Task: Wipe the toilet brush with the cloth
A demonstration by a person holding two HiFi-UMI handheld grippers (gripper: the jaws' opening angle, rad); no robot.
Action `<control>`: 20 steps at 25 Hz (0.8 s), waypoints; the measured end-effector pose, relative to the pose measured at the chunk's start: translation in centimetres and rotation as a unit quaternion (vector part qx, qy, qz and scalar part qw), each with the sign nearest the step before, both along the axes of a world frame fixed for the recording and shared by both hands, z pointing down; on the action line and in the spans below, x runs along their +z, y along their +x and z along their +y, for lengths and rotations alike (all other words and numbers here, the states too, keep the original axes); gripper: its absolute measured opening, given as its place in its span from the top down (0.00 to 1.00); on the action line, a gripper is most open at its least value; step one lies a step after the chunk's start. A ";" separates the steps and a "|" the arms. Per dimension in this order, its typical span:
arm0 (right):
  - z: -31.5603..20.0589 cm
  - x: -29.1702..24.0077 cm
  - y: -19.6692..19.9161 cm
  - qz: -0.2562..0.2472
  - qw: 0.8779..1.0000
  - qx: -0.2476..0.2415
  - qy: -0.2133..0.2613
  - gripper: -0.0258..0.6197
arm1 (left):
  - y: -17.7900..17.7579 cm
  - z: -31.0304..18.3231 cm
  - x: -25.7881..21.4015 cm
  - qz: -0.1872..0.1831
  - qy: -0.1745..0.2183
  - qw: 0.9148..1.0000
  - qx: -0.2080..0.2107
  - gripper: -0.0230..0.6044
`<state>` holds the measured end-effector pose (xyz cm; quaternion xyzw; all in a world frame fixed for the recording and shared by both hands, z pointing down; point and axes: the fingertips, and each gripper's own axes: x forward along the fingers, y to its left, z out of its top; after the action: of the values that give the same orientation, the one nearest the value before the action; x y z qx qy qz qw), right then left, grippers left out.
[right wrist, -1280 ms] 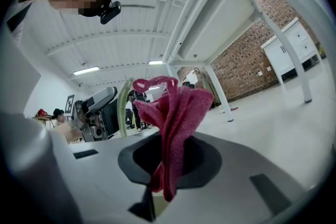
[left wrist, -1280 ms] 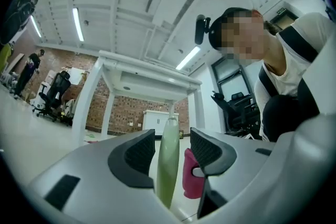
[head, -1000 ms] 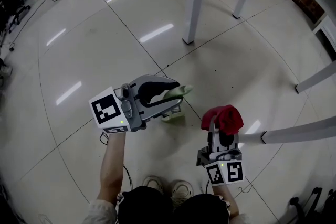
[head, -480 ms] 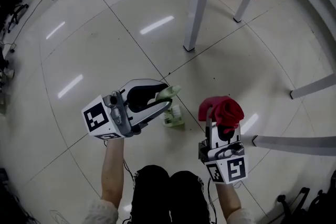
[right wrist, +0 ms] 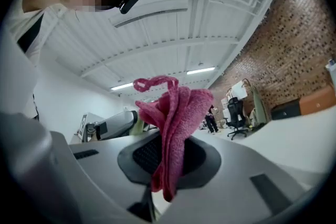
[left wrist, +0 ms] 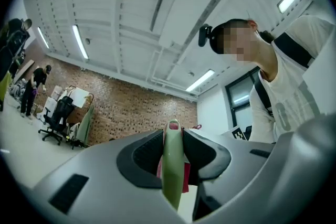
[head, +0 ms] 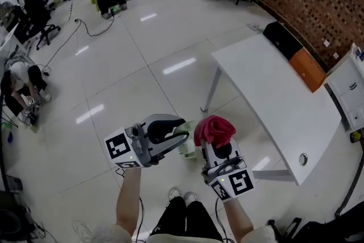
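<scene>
Jaws of the left gripper point(head: 181, 131) are narrow and clamped on the pale green handle of the brush point(left wrist: 171, 165), which runs up between the two dark pads with its rounded tip just past them. In the head view the brush's lower end hangs under that gripper as a pale lump; whether a holder sits on it cannot be told. The right gripper point(head: 219, 145) is closed on the cloth point(right wrist: 176, 128), a pink-red bunch pinched in folds between its pads, with most of it bulging out beyond the jaws and a thin loop on top. Both grippers are held up in front of the person, close together, with cloth and brush just beside each other; whether they touch is unclear.

Beside them to the right stands a white table point(head: 273, 88). At its far end, along the brick wall, are a black box point(head: 282, 38) and an orange box point(head: 307, 69), both closed.

Each gripper's cube point(head: 119, 148) shows black-and-white square markers. Print on the person's shirt is too blurred to read.
</scene>
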<state>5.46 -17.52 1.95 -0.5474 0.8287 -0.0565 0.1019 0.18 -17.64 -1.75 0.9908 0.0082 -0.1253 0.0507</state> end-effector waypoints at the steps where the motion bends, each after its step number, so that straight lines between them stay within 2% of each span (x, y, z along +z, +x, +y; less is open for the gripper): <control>1: 0.7 -4.1 -0.9 -0.005 1.000 -0.012 0.003 0.91 | -0.3 1.0 -3.9 -0.001 0.002 1.000 0.000 0.77; 4: 3.2 -12.3 -1.8 0.003 0.999 -0.026 0.027 0.91 | 0.0 4.5 -12.5 0.008 0.019 1.000 0.011 0.77; 7: 6.0 -15.9 -3.3 0.015 0.997 -0.038 0.064 0.91 | -0.2 7.5 -16.1 0.012 0.046 0.999 0.014 0.77; 12: 10.0 -17.9 -6.0 0.031 0.992 -0.069 0.099 0.91 | -0.8 11.0 -18.1 0.009 0.059 0.998 0.009 0.77; 17: 12.7 -16.9 -7.0 0.027 0.990 -0.092 0.100 0.91 | -1.5 13.2 -17.6 0.015 0.016 1.000 0.014 0.77; 20: 14.0 -16.1 -7.9 0.026 0.989 -0.108 0.097 0.91 | -1.9 14.1 -17.4 0.011 0.010 1.000 0.006 0.77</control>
<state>-2.48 -3.52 -14.13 -0.4435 0.8869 0.0277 0.1261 -1.71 -3.53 -19.10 0.9898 0.0159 -0.1354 0.0416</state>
